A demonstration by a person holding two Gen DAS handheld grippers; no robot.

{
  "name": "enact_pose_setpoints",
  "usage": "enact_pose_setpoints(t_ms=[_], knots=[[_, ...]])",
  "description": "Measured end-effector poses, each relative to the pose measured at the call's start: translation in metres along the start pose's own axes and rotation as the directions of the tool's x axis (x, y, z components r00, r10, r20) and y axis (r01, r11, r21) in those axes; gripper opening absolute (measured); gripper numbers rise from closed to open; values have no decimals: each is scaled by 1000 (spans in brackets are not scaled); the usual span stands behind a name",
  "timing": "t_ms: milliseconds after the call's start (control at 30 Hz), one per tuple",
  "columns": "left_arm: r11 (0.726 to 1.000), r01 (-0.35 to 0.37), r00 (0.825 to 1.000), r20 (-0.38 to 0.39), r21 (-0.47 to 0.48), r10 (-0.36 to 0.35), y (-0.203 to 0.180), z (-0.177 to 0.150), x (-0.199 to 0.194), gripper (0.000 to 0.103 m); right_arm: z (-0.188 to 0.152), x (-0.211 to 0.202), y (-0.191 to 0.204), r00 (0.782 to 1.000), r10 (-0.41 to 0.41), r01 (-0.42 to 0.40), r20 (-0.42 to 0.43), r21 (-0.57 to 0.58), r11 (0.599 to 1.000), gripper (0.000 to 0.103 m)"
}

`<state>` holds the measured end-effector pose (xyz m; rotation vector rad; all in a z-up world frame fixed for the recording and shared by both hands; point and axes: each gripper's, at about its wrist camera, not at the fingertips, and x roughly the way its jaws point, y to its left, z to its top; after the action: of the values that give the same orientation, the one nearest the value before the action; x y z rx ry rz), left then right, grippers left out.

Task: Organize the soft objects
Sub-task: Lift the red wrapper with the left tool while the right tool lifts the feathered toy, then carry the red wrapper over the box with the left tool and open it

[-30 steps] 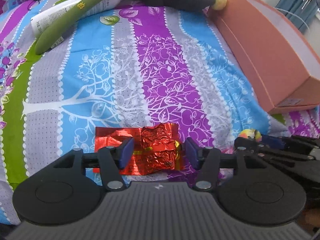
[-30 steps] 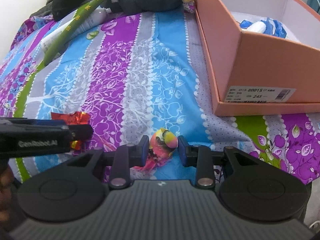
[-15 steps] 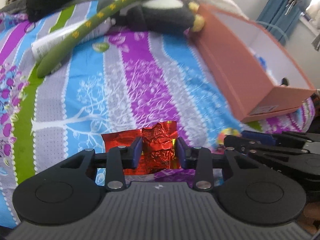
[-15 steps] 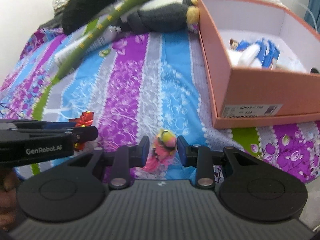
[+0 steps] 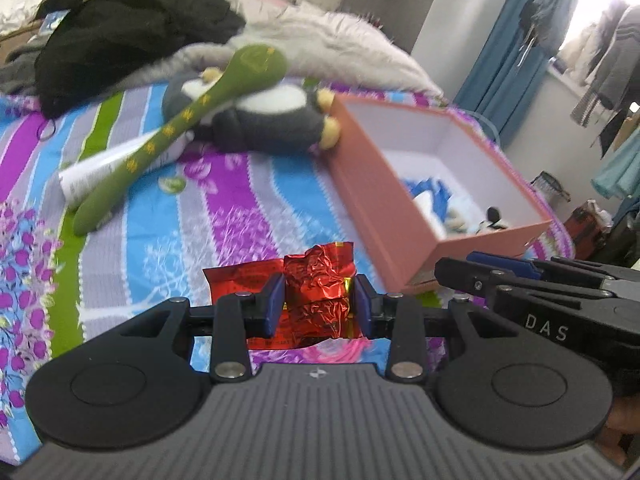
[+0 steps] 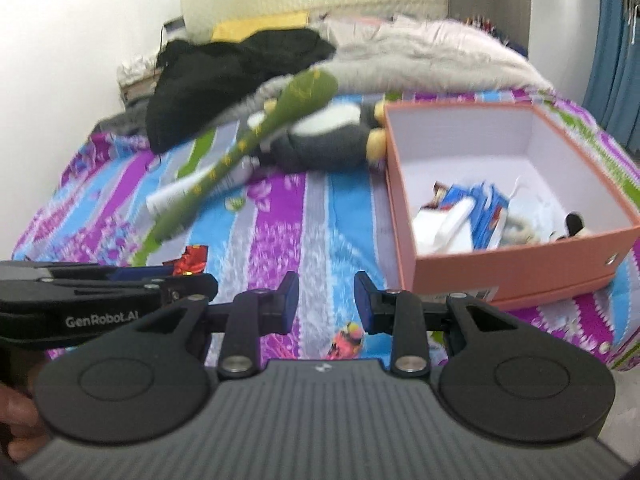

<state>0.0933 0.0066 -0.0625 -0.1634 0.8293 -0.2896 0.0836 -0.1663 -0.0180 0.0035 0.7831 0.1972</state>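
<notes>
My left gripper [image 5: 319,300] is shut on a crumpled red foil packet [image 5: 320,284] and holds it above the striped bedspread. My right gripper [image 6: 327,300] is open and empty, raised above a small pink and yellow soft toy [image 6: 346,338] that lies on the bedspread below it. An open pink box [image 5: 436,200] stands to the right, also in the right wrist view [image 6: 516,264], with several soft items inside. The left gripper shows at the left of the right wrist view [image 6: 120,284], the foil [image 6: 192,260] in it.
A long green plush [image 5: 180,132] lies across a dark grey and white stuffed animal [image 5: 272,124] and a white tube [image 5: 92,172] at the far side of the bed. Black clothing [image 5: 120,40] and a fluffy grey blanket [image 5: 340,40] are piled behind. Curtains hang at the right.
My left gripper closed on the red foil packet and lifted it. My right gripper opened, let go of the small pink and yellow toy and rose; the toy now lies on the bedspread.
</notes>
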Motion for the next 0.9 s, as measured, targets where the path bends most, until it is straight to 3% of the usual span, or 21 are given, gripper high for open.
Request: enact_pose_setpoints(t_ms=[467,700,900], knots=[[986,140,988,57,92,-146,-60,34,-24,42,15,-59,-43,992,-96,88,79,101,991,34],[967,207,976,29,150,-214,-96,62,-2,42,27,-61,-75,986,-148,135,73,152,979,34],[952,239,969,13,191,-246,-123,105,37,43,60,-42,-107,982,-179,164,59,201,966,34]])
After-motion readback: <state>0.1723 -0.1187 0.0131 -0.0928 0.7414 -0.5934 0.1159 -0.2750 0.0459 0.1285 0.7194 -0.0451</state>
